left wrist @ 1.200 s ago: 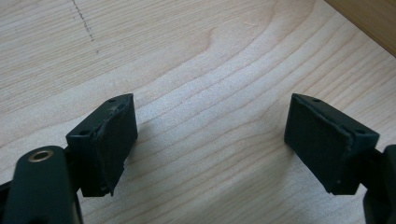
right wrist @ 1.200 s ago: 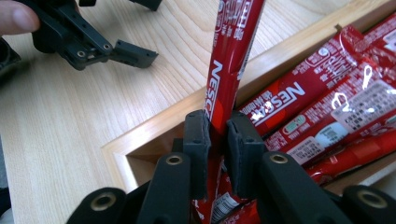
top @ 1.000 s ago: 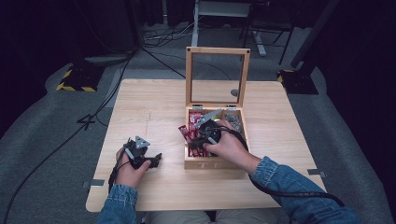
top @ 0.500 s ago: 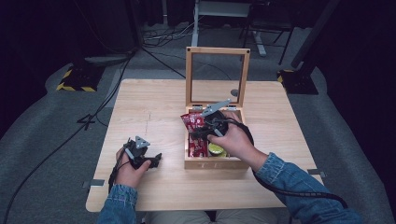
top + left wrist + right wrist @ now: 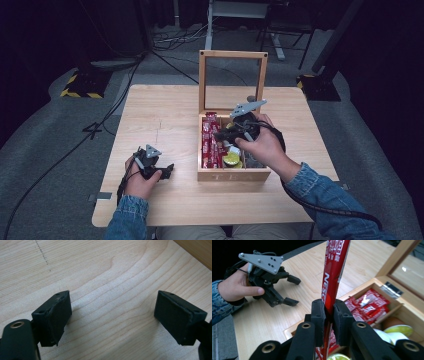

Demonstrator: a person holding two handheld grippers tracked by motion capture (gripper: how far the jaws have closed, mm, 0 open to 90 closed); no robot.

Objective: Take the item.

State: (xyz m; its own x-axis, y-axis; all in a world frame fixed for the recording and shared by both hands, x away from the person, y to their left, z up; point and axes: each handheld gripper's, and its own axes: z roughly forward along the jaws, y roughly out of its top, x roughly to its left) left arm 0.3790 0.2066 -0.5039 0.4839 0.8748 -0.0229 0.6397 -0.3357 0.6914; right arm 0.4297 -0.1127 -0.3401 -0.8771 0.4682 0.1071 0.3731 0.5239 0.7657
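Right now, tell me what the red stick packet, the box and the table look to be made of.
Red stick packet: glossy plastic or foil film, judging by its sheen and printed lettering; pinched between the right gripper's fingers.
Box: light wood, smooth finish, visible grain, with letters on its front wall.
Table: pale wood or wood-look laminate; grain lines run across it, matte surface.
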